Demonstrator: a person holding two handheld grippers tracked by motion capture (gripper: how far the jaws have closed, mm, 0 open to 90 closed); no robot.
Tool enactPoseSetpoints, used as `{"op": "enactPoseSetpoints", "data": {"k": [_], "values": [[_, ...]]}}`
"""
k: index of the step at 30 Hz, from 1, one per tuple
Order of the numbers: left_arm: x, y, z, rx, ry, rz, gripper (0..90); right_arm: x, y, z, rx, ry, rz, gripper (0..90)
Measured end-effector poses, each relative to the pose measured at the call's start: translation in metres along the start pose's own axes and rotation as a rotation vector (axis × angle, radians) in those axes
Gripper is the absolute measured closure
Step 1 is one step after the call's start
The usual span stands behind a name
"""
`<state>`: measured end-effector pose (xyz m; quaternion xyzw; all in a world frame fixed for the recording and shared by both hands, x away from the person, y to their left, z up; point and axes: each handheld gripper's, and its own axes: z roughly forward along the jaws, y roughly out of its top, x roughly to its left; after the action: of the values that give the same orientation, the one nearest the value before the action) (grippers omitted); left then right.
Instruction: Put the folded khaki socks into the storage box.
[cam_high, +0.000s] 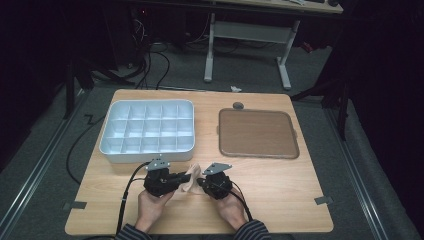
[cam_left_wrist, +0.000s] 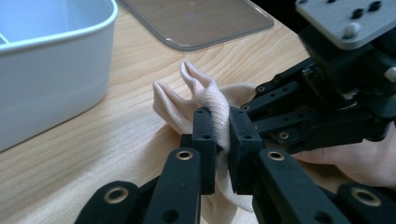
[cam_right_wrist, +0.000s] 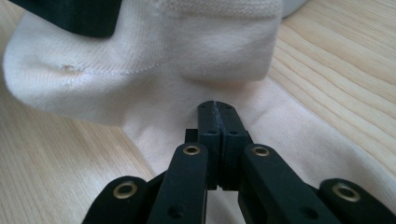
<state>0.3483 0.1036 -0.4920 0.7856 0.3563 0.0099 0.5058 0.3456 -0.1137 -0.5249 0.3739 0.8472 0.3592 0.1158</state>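
Note:
A cream sock (cam_high: 190, 180) lies on the wooden table near its front edge, between my two grippers. My left gripper (cam_high: 183, 179) is shut on a fold of the sock (cam_left_wrist: 205, 93); in the left gripper view the fabric is pinched between the pads of my left gripper (cam_left_wrist: 222, 140). My right gripper (cam_high: 200, 183) faces it from the right. In the right gripper view, the jaws of my right gripper (cam_right_wrist: 218, 109) stand closed together with their tip resting on the sock (cam_right_wrist: 163, 60), and no fabric shows between the pads.
A white tray (cam_high: 145, 157) with several empty compartments sits behind the grippers at the left. A clear brownish lid (cam_high: 257, 132) lies flat at the right. A small grey disc (cam_high: 238, 105) sits behind the lid. The tray wall (cam_left_wrist: 56, 79) is close to the sock.

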Motion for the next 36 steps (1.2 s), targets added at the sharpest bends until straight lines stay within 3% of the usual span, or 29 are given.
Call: {"op": "enactPoseSetpoints", "data": {"k": [8, 17, 19, 28, 31, 36], "values": [[-0.002, 0.002, 0.002, -0.01, -0.029, 0.007, 83.6, 0.004, 0.008, 0.009, 0.009, 0.035, -0.01, 89.7], [0.002, 0.003, 0.001, -0.006, -0.005, -0.001, 83.7, 0.01, 0.016, 0.019, 0.009, 0.069, -0.032, 89.5], [0.002, 0.002, 0.002, 0.007, 0.016, -0.002, 83.8, 0.01, 0.017, 0.017, 0.005, 0.064, -0.027, 84.5], [0.001, 0.002, 0.003, 0.022, 0.03, -0.006, 83.9, 0.002, 0.016, -0.027, -0.09, -0.041, -0.037, 76.8], [0.001, 0.002, 0.004, 0.022, 0.029, -0.008, 83.9, -0.009, 0.012, -0.043, -0.119, -0.089, -0.017, 74.4], [0.001, 0.001, 0.006, 0.027, 0.03, -0.01, 83.9, -0.026, 0.003, -0.059, -0.134, -0.12, 0.043, 69.4]]}}
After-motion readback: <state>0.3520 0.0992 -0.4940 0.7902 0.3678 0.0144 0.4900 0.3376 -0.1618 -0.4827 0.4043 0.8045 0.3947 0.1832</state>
